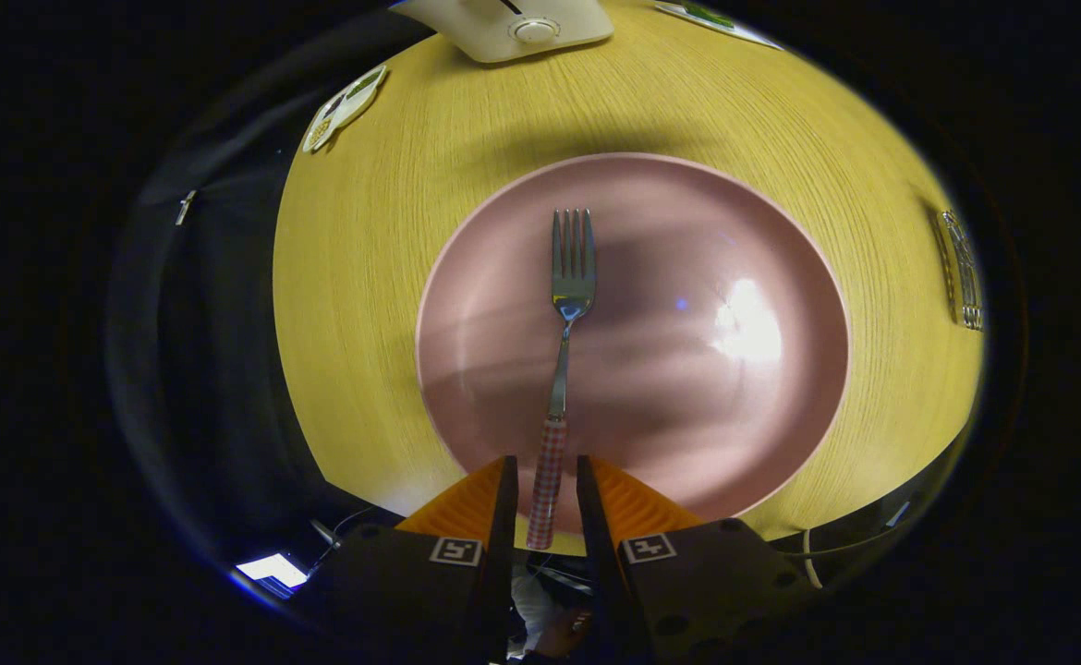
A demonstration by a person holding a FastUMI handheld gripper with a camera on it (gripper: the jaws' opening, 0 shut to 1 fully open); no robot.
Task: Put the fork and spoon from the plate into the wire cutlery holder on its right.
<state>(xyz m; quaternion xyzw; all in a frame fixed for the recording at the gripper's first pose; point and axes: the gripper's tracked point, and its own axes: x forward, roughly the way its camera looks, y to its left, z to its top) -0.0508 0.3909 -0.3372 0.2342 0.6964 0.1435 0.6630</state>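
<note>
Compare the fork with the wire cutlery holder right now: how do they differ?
The fork lies flat on the pink plate, its checked handle between the tongs; the wire cutlery holder sits apart on the table, off to the plate's right. The fork is seen whole; the holder only partly. Both look metallic.

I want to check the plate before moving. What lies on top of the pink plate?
One fork lies on the pink plate, its checked handle between the claw fingers. No spoon is on it.

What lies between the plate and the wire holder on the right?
In the gripper view, only bare table lies between the plate and the wire holder. The gripper straddles the fork handle.
</note>
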